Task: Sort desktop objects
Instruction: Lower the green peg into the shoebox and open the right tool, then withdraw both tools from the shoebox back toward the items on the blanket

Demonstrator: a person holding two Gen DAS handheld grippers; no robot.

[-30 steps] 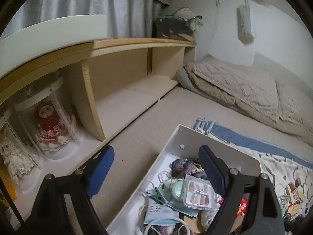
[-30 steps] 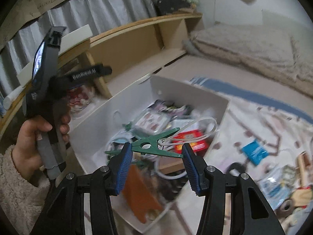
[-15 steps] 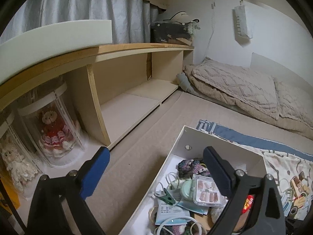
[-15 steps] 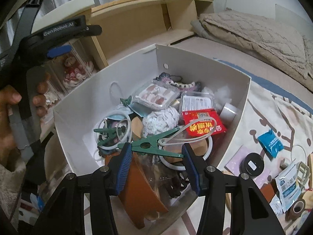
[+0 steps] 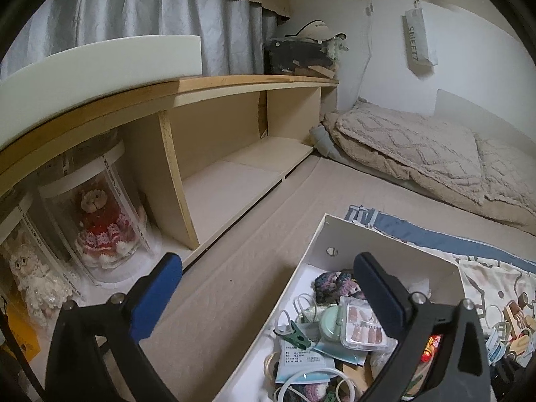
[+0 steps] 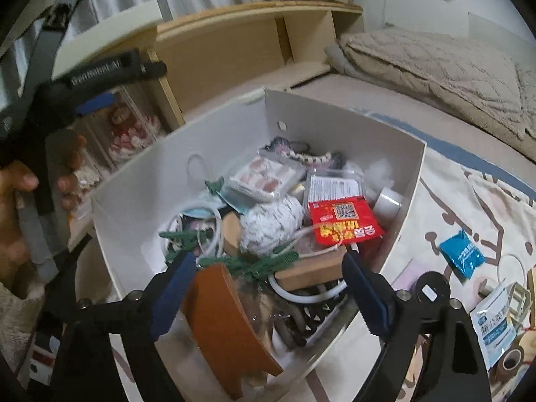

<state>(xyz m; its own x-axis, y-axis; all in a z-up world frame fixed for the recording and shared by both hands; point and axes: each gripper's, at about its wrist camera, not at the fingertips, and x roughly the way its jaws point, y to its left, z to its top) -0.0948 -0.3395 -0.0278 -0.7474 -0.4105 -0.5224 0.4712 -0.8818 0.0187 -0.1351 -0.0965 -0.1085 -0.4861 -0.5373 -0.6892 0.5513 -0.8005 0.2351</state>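
Note:
A white box (image 6: 150, 181) on the floor holds a jumble of small items. My right gripper (image 6: 266, 264) hangs over its near end, jaws opening wide. A green clothespin (image 6: 248, 264) lies loose on the pile below them, and neither pad presses on it. Near it lie a red packet (image 6: 345, 221), a clear nail case (image 6: 264, 174) and a white cable loop (image 6: 301, 298). My left gripper (image 5: 268, 261) is beside the box's (image 5: 385, 244) left wall, jaws opening, nothing between them. A hand (image 6: 13, 194) holds it at the left of the right wrist view.
On the patterned mat right of the box lie a blue packet (image 6: 462, 254), a black round case (image 6: 430, 289), a white sachet (image 6: 495, 325) and a tape roll (image 6: 509, 361). A wooden shelf (image 5: 234, 83) with cased dolls (image 5: 100, 227) runs along the left. Bedding (image 5: 418, 154) lies behind.
The right jaws spread apart and the green clothespin they held now rests on the pile in the box. The left jaws widened too.

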